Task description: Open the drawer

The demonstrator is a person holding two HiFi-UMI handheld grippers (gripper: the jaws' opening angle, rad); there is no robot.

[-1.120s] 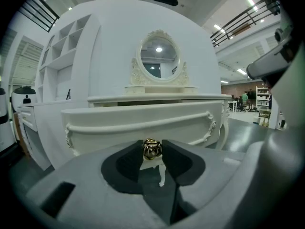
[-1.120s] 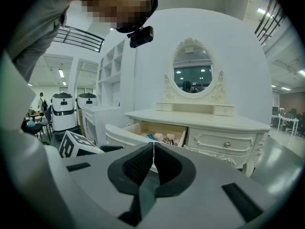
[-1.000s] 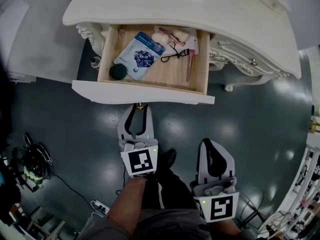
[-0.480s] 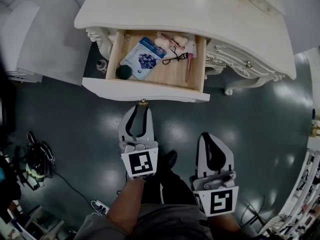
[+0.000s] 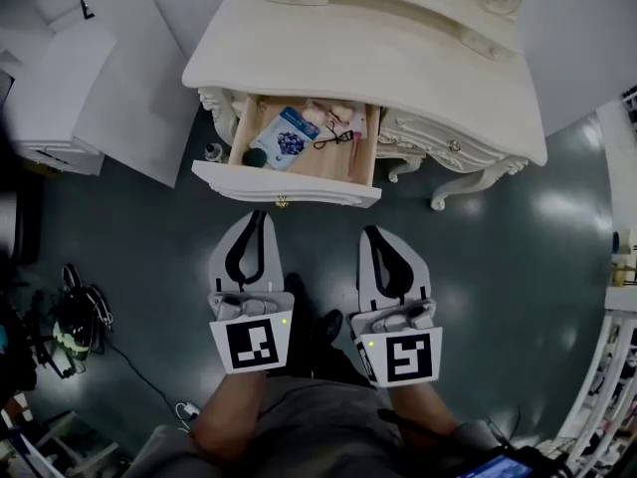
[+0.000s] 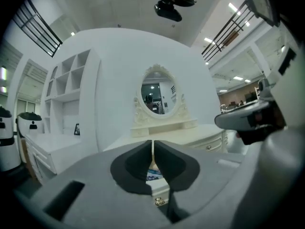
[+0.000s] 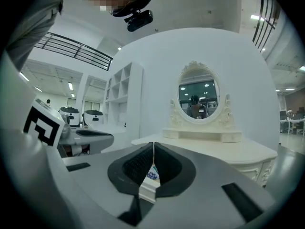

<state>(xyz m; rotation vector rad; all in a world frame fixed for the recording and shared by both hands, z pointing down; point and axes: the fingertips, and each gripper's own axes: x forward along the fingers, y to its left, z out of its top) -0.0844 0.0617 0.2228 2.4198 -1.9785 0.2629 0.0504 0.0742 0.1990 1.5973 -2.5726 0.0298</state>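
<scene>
The cream dressing table (image 5: 398, 58) has its wooden drawer (image 5: 289, 183) pulled out, with a small brass knob (image 5: 282, 203) on the front. Inside lie a blue packet (image 5: 287, 137), a dark round thing (image 5: 256, 156) and an eyelash curler (image 5: 333, 137). My left gripper (image 5: 257, 214) hangs just short of the knob, its jaws closing to a thin slit with nothing between them. Through that slit in the left gripper view (image 6: 152, 144) the knob (image 6: 158, 202) shows below. My right gripper (image 5: 370, 232) is level beside it, shut and empty (image 7: 153, 147).
A white cabinet (image 5: 60, 78) stands left of the table. Cables and dark gear (image 5: 70, 322) lie on the grey floor at the left. An oval mirror (image 7: 198, 97) sits on the table top. White shelving (image 6: 66, 94) lines the wall.
Both grippers rose and drew back from the drawer front. The left jaws went from open to nearly shut. The table and drawer look smaller and farther away.
</scene>
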